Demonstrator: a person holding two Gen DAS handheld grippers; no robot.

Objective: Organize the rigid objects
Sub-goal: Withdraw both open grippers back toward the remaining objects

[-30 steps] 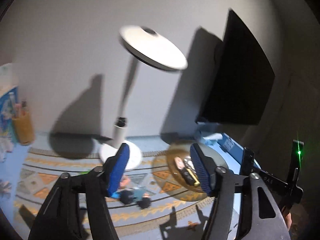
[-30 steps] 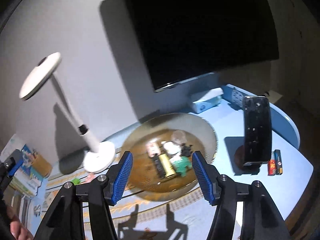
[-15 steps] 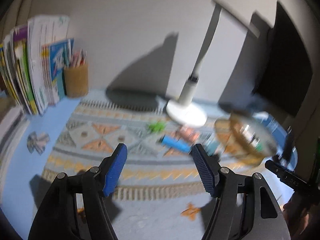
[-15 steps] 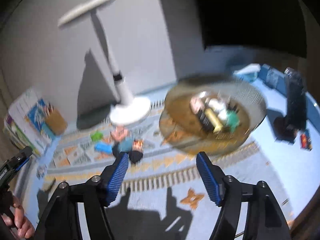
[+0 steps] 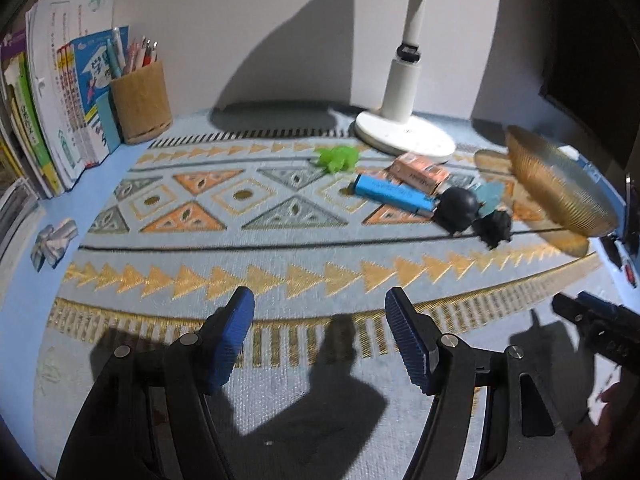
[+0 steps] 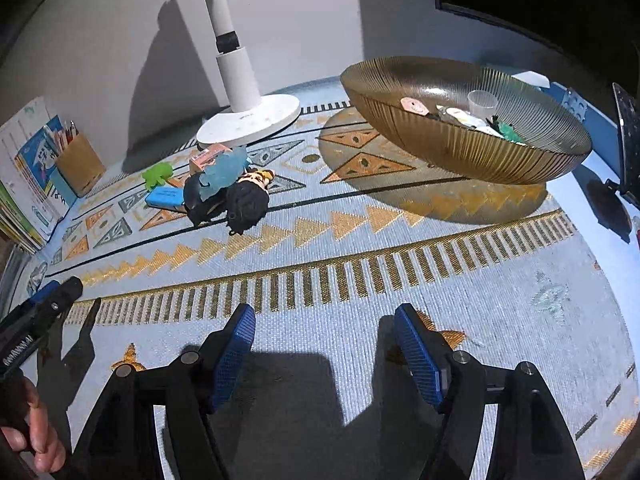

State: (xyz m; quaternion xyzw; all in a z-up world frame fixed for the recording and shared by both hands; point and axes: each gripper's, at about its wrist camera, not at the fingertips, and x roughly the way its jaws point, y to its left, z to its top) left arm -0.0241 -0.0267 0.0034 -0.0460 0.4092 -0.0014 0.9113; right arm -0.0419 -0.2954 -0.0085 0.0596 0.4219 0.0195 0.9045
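A small pile lies on the patterned mat [image 5: 240, 272] near the lamp base: a green toy [image 5: 336, 158], a pink box [image 5: 420, 172], a blue bar-shaped object [image 5: 394, 194] and two dark-haired figurines [image 5: 458, 206] with a pale blue piece. In the right wrist view the figurines [image 6: 246, 200] lie left of the amber ribbed bowl [image 6: 460, 148], which holds several small items. My left gripper [image 5: 320, 300] hangs open over the mat's near border, well short of the pile, with nothing between its fingers. My right gripper [image 6: 324, 314] is open and empty too, in front of the bowl.
A white lamp base [image 5: 404, 136] stands behind the pile. A wooden pen cup [image 5: 140, 104] and upright books [image 5: 60, 108] fill the back left. A phone on a stand [image 6: 628, 128] is right of the bowl, and a dark monitor hangs above it.
Both grippers have dropped and tipped downward, so the views swung from wall, lamp and monitor to the mat. The right jaws stand a little wider than before.
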